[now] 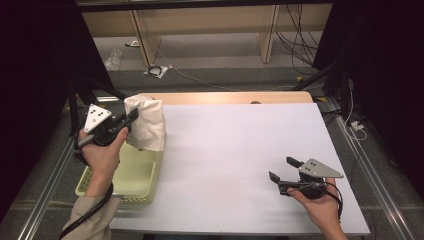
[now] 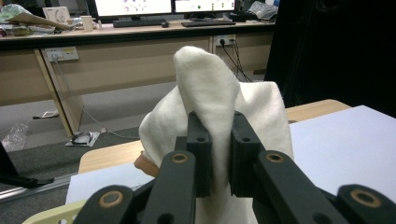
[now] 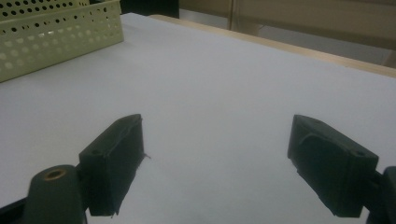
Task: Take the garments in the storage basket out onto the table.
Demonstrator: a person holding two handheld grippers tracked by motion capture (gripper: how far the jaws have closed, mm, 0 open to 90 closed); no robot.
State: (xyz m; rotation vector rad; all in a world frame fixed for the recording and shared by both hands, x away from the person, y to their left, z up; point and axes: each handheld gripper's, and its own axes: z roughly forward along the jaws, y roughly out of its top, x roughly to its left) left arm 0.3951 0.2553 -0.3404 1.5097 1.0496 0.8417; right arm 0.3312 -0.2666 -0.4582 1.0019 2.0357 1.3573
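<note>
Item: white cloth (image 1: pixel 146 122), soft, cream-white, matte; bunched, with one fold standing up between the jaws and the rest hanging in loose drapes. A tan patch shows at its lower edge in the left gripper view, perhaps a label or a second piece; the view is too poor to say.

Location: held in the air above the far end of the pale green perforated basket (image 1: pixel 131 175), at the left edge of the white table (image 1: pixel 235 150).

Holder: left gripper (image 1: pixel 131 117), jaws drawn narrow and pinching the cloth's upper fold (image 2: pixel 205 93).

Second tool: right gripper (image 1: pixel 284 170), jaws spread wide with nothing between them, low over bare table near the front right, well apart from cloth and basket.

Risks, as judged: the pinch takes only one fold, so the fabric could slip free and drop back into the basket; the hanging hem could catch the basket rim if carried sideways and drag the basket along.
</note>
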